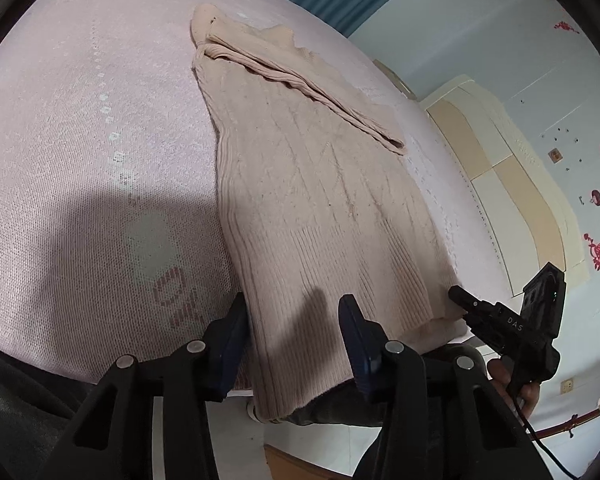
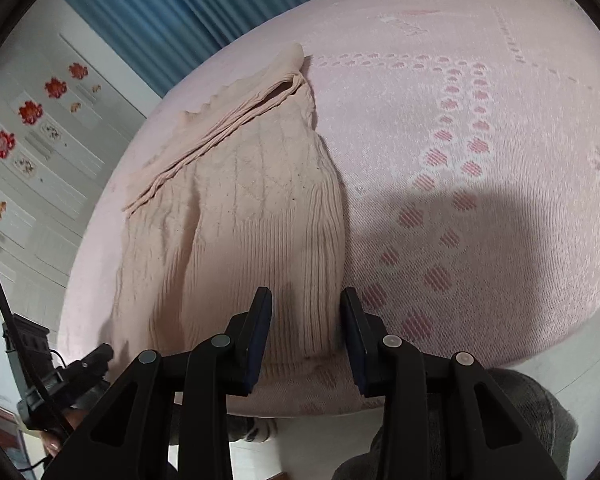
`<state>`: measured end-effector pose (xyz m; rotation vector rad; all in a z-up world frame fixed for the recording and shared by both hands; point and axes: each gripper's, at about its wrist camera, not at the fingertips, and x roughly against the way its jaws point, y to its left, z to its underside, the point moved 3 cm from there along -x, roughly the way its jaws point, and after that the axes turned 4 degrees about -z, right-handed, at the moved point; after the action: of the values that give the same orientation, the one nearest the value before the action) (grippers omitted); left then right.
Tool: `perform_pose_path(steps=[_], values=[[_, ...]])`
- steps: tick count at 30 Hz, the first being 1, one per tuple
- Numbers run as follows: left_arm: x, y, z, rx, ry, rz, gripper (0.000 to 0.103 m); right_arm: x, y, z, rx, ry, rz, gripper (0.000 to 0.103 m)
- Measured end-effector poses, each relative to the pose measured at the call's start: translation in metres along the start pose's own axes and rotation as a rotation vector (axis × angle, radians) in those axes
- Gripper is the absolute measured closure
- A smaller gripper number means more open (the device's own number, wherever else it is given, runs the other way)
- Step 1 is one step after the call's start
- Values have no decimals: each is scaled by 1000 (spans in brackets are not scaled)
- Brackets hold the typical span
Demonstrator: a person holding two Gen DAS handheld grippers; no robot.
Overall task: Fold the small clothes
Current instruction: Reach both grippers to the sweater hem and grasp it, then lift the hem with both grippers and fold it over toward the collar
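A pale pink knit sweater (image 1: 320,184) lies flat on the pink bedspread (image 1: 80,140), with a sleeve folded across its upper part and its hem hanging over the near bed edge. My left gripper (image 1: 292,320) is open, its fingers astride the hem's left corner, not closed on it. My right gripper (image 2: 306,316) is open over the other hem corner of the sweater (image 2: 240,208). The right gripper also shows in the left wrist view (image 1: 460,298) at the hem's right corner. The left gripper shows at the lower left of the right wrist view (image 2: 96,358).
The bedspread (image 2: 480,160) has a woven flower pattern. A cream headboard (image 1: 500,168) and a wall with red decals stand at the right. Blue curtains (image 2: 172,4) hang behind the bed. The floor shows below the bed edge.
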<state>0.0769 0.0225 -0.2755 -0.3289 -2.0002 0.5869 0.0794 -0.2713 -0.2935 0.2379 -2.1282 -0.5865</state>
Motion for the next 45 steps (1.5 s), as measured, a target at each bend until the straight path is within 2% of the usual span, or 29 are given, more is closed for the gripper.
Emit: perform_pose_path(steps=[6, 7, 9, 10, 13, 17, 20, 25, 30, 38, 45], values=[[0, 3, 5, 15, 8, 15, 75, -3, 17, 9, 100, 25, 28, 68], [-1, 4, 5, 22, 7, 13, 80, -4, 19, 9, 110, 25, 30, 70], [-1, 8, 4, 42, 10, 6, 91, -8, 22, 9, 123, 37, 30, 89], [-2, 11, 3, 58, 13, 9, 95, -11, 24, 9, 129, 44, 32, 91], [3, 16, 3, 88, -3, 42, 96, -8, 32, 9, 157, 19, 14, 93], [18, 9, -6, 59, -59, 71, 96, 6, 44, 6, 199, -47, 8, 93], [32, 1, -24, 37, -109, 92, 96, 15, 51, -6, 179, -82, -17, 93], [45, -6, -67, 55, -175, 134, 96, 26, 65, -46, 64, -144, -152, 93], [45, -5, -116, 78, -260, 104, 96, 30, 87, -96, 22, -220, -225, 93], [2, 21, -195, 188, -301, 49, 96, -18, 96, -177, -41, -258, -237, 93], [-31, 28, -258, 151, -304, 12, 96, -81, 108, -239, -12, -236, -200, 94]])
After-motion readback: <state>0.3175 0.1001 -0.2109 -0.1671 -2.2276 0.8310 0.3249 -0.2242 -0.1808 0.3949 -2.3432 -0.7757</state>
